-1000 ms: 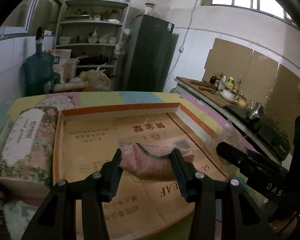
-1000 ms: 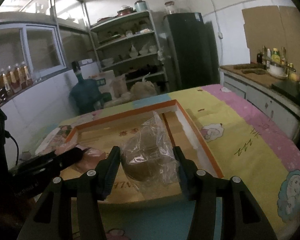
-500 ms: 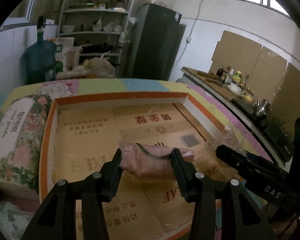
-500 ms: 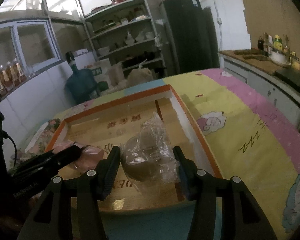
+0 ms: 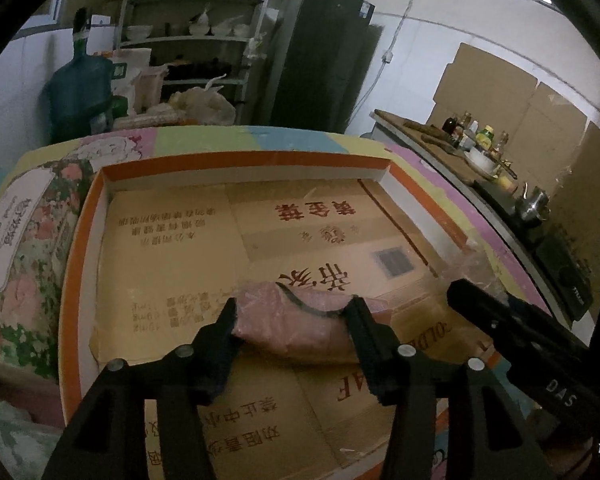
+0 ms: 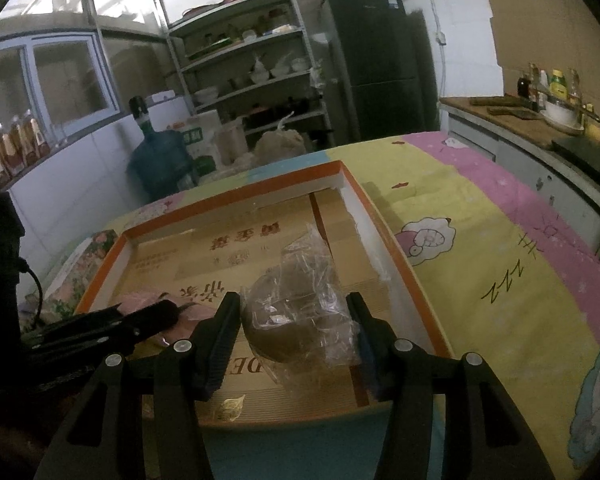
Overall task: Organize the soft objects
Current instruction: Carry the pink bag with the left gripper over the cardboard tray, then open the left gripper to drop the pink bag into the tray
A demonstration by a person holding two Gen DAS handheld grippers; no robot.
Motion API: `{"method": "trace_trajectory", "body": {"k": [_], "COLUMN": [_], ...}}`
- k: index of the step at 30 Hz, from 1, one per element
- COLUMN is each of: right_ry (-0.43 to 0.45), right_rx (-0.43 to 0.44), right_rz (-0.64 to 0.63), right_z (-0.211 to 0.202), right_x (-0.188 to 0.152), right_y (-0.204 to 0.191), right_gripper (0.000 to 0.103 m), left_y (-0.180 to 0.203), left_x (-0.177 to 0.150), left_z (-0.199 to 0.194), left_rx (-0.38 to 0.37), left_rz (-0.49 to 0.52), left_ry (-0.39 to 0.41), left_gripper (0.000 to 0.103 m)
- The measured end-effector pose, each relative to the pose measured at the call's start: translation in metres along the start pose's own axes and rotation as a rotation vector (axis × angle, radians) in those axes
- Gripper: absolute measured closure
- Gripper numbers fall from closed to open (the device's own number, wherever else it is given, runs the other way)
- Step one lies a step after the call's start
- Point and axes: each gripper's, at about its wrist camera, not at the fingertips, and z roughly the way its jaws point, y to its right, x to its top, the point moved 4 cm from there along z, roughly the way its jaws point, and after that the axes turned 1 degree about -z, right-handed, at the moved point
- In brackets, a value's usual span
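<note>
The left gripper (image 5: 292,312) points down into a shallow orange-rimmed box (image 5: 74,264) whose floor is lined with flattened brown cardboard printed in red characters. Between its black fingers (image 5: 224,328) lies a soft pink bundle wrapped in clear plastic (image 5: 296,328), with a thin dark band curving over its top. Both fingers touch the ends of the bundle, and the jaws have just been opening around it, so the grip looks loosened; the bundle sits low over the cardboard, though whether it rests on it I cannot tell.

The right gripper (image 6: 294,320) points into the same box, nearer its right wall. Its fingers (image 6: 362,320) press on a round brown soft object inside a crinkled clear plastic bag (image 6: 296,312), the bag's loose top sticking up beyond the fingertips. The bag hangs just above or on the cardboard near the box's front edge.

In the right wrist view the left gripper's dark body reaches in from the left with the pink bundle just beside the bag. In the left wrist view the right gripper appears at the right, close by.

The box stands on a surface covered by a pastel cartoon-print cloth (image 6: 500,248). A floral-patterned rectangular box (image 5: 16,248) lies just beside the orange-rimmed box's left wall.
</note>
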Motion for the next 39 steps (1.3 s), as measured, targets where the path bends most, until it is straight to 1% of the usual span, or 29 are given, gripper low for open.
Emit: {"method": "trace_trajectory", "body": {"k": [4,6,8,10,11,13,14,16,18,24,31,34,36,39], "right_ry": [0.003,0.008,0.019,0.029,0.033,0.039,0.042,0.052,0.06,0.084,0.107,0.128,0.145,0.162], "right_rx": [-0.001,-0.004,-0.005,-0.006,-0.006,-0.004,-0.004,-0.002,0.0,0.002,-0.005,-0.031,-0.042,-0.053], "right_rz": [0.001,0.0,-0.005,-0.008,-0.009,-0.007,-0.004,0.003,0.007,0.013,0.01,-0.001,-0.006,-0.015], "right_z": [0.0,-0.001,-0.004,-0.007,-0.009,-0.012,-0.013,-0.017,-0.021,-0.034,-0.048,-0.054,-0.059,-0.063], "right_x": [0.0,0.0,0.0,0.0,0.0,0.001,0.001,0.001,0.001,0.0,-0.003,-0.004,-0.005,-0.006], "right_y": [0.0,-0.001,-0.001,-0.002,-0.003,-0.003,-0.003,-0.003,-0.004,-0.009,-0.018,-0.026,-0.032,-0.041], "right_gripper": [0.047,0.045,0.04,0.039,0.039,0.038,0.038,0.038,0.038,0.038,0.038,0.038,0.038,0.038], "left_y": [0.005,0.007,0.008,0.01,0.011,0.012,0.013,0.014,0.013,0.016,0.012,0.009,0.005,0.0], "left_x": [-0.002,-0.004,-0.005,-0.005,-0.006,-0.006,-0.005,-0.004,-0.003,-0.001,0.001,-0.001,-0.003,-0.006], "left_z": [-0.001,-0.002,-0.004,-0.007,-0.01,-0.016,-0.021,-0.03,-0.038,-0.06,-0.085,-0.092,-0.097,-0.105], "left_rx": [0.005,0.004,0.002,-0.006,-0.008,-0.006,-0.006,-0.005,-0.005,-0.005,0.032,0.052,0.09,0.111], "left_rz": [0.018,0.03,0.032,0.032,0.034,0.045,0.053,0.057,0.064,0.096,0.136,0.148,0.165,0.171], "left_ry": [-0.008,-0.015,-0.023,-0.025,-0.02,-0.002,0.015,0.05,0.082,0.15,0.235,0.231,0.239,0.248], "left_gripper": [0.045,0.045,0.044,0.042,0.04,0.033,0.031,0.023,0.019,0.018,0.017,0.017,0.017,0.017]}}
